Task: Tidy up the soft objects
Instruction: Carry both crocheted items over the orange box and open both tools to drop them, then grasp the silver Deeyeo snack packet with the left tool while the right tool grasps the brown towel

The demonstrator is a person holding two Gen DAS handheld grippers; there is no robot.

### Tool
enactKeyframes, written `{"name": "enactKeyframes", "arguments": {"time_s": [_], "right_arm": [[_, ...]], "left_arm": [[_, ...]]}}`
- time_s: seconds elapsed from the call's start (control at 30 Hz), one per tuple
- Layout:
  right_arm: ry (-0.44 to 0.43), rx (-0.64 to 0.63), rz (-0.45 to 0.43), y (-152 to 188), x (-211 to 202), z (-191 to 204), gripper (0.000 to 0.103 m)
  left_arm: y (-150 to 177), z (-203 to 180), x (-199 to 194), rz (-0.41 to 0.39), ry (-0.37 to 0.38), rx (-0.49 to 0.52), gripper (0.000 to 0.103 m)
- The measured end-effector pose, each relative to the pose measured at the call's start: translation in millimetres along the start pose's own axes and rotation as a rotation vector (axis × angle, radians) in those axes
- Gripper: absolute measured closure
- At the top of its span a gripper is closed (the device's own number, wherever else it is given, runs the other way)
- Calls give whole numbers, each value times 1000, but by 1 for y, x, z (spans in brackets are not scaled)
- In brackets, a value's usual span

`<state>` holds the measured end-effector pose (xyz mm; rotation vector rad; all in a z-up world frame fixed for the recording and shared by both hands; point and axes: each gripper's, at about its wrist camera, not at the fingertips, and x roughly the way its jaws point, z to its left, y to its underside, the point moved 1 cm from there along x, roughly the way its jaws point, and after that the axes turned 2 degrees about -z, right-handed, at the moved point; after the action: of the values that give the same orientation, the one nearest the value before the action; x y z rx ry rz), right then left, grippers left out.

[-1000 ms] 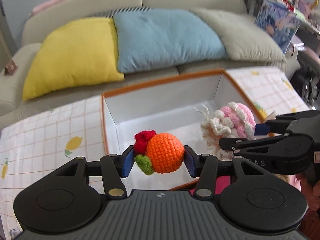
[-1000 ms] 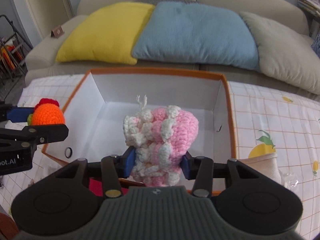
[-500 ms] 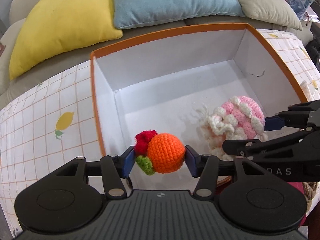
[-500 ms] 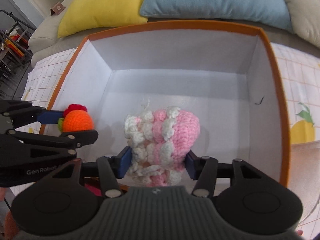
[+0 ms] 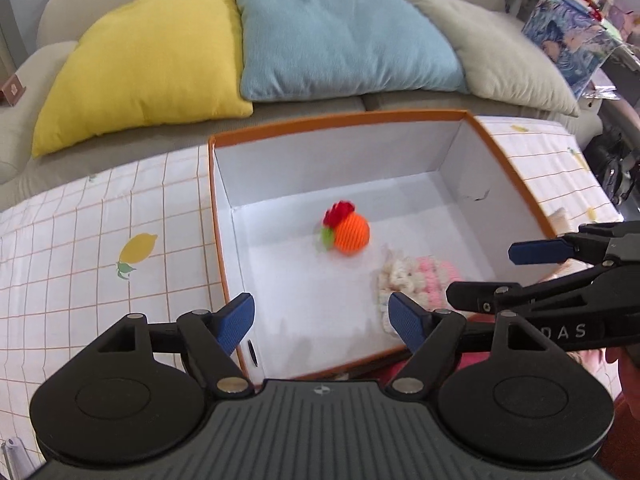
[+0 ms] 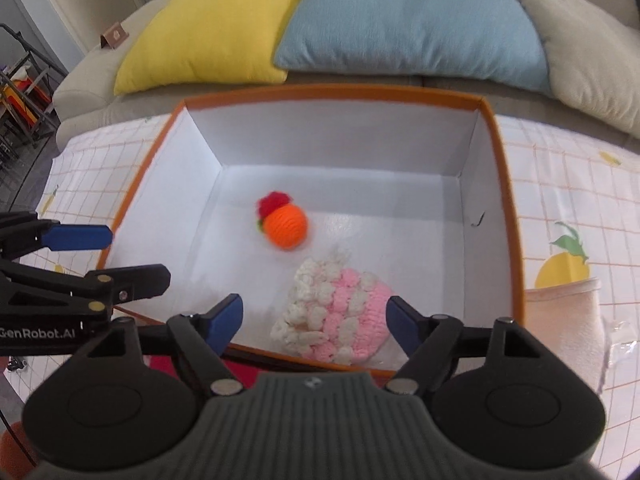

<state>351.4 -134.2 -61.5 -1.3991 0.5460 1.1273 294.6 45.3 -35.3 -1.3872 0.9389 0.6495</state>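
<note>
Behind the lemon-print checked tablecloth [image 5: 100, 216] stands a beige sofa [image 5: 24, 128] with yellow, blue and grey cushions. Both the left gripper [image 5: 322, 318] and the right gripper [image 6: 314, 318] are opening, empty, above the orange-rimmed white cardboard box [image 6: 472, 152].

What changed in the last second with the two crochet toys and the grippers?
Both were let go. The left gripper, jaws opening, dropped the orange crochet ball, now blurred on the box floor. The right gripper, also opening, released the pink and white crochet toy, which lies near the front wall. Box, tablecloth and cushions are unchanged.
</note>
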Motion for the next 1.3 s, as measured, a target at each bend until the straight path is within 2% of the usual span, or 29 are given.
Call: {"name": "enactKeyframes", "arguments": {"time_s": [0.13,0.3,0.43,0.57,0.73,0.87,0.93,1.07,1.2,1.3], "right_arm": [[17,22,-75,8,-30,0,24],[57,57,-293,29,-90,-5,24],[64,73,-438,59,-128,-13,23],[78,102,-536,102,-152,-25,17],[149,125,-532,155,-155,-30,15],[198,156,-495,191,-145,-33,12],[221,169,-454,203,-138,-33,11],[220,197,-339,227,-117,-30,11],[231,198,-256,237,-102,-30,11],[261,194,-266,234,-97,-35,9]], "left_arm": [[6,-3,-23,-54,14,-14,13],[23,0,-71,-219,48,-54,13],[50,2,-107,-342,40,-88,13],[85,7,-128,-401,24,-154,13],[132,13,-131,-403,-41,-234,14],[167,15,-120,-327,-61,-256,14],[180,12,-108,-268,-100,-231,14],[197,0,-88,-182,-204,-116,15],[204,-3,-73,-190,-249,-84,15],[207,-9,-59,-188,-308,-35,14]]}}
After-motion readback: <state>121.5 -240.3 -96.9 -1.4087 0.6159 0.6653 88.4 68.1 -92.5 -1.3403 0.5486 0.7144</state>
